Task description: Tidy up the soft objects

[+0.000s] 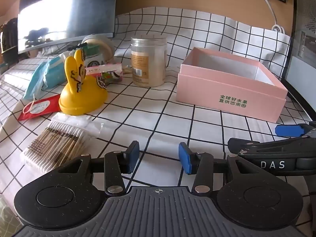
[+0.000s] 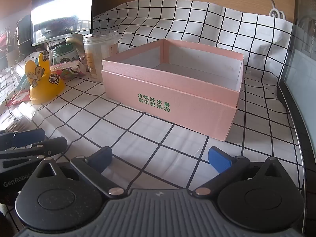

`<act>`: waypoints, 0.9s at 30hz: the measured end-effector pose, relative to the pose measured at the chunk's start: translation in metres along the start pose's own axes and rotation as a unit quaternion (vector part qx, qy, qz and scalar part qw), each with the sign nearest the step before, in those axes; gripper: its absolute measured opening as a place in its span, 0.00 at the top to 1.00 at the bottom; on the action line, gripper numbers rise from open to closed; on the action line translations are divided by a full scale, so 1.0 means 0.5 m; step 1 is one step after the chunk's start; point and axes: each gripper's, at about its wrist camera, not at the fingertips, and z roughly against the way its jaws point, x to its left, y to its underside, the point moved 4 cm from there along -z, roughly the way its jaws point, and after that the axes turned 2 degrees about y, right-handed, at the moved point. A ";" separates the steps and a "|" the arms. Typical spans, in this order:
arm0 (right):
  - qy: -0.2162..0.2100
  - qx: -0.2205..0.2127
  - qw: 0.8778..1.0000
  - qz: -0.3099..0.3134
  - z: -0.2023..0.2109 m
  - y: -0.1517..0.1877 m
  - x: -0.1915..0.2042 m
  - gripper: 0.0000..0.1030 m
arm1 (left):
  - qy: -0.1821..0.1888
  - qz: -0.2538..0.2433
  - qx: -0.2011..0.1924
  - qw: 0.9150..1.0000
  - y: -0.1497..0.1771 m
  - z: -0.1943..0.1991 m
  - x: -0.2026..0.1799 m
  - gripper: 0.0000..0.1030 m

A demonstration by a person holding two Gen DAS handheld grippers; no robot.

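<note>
With both the left gripper (image 1: 159, 156) and right gripper (image 2: 160, 159) spread and holding nothing, the cotton swab pack (image 1: 57, 146) lies just forward-left of the left gripper, its nearer taker.

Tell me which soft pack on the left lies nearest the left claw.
The cotton swab pack, clear wrap with wooden sticks, just ahead-left of the left claw. The red wipes pack and blue mask packs lie farther back, around the yellow duck.
</note>
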 end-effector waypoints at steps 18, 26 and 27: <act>0.002 0.000 1.000 0.002 0.000 0.000 0.000 0.00 | 0.000 0.000 -0.004 1.000 0.000 0.000 0.000 0.53; 0.002 0.000 1.000 0.002 -0.001 0.001 0.000 0.00 | 0.002 0.001 -0.004 1.000 -0.002 0.004 0.010 0.53; 0.002 0.000 1.000 0.002 -0.001 0.001 0.000 0.00 | 0.001 0.000 -0.004 1.000 -0.002 0.004 0.008 0.53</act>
